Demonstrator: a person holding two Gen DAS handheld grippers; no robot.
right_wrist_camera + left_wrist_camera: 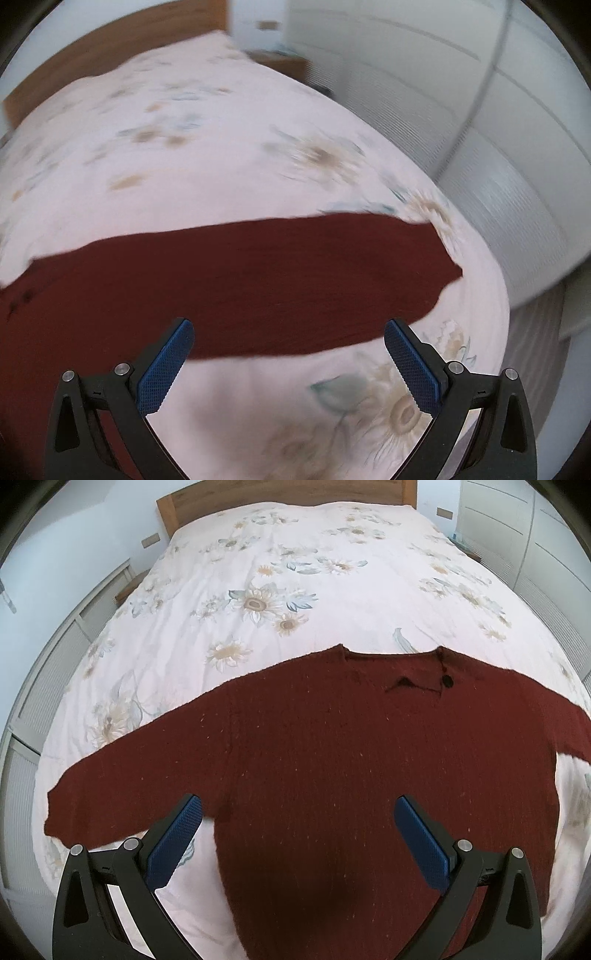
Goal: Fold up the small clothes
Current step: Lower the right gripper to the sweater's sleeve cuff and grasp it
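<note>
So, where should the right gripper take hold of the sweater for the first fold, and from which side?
Probably the cuff end of the right sleeve, approached from the bed's right edge. That sleeve lies flat and stretched outward on the bedspread, its end free, and the open right gripper already hovers beside it.

Dark red sweater [314, 746] spread flat on floral bed [258, 572], sleeves out. Left tongs [297, 814] wide open above hem, probably not touching.
</note>
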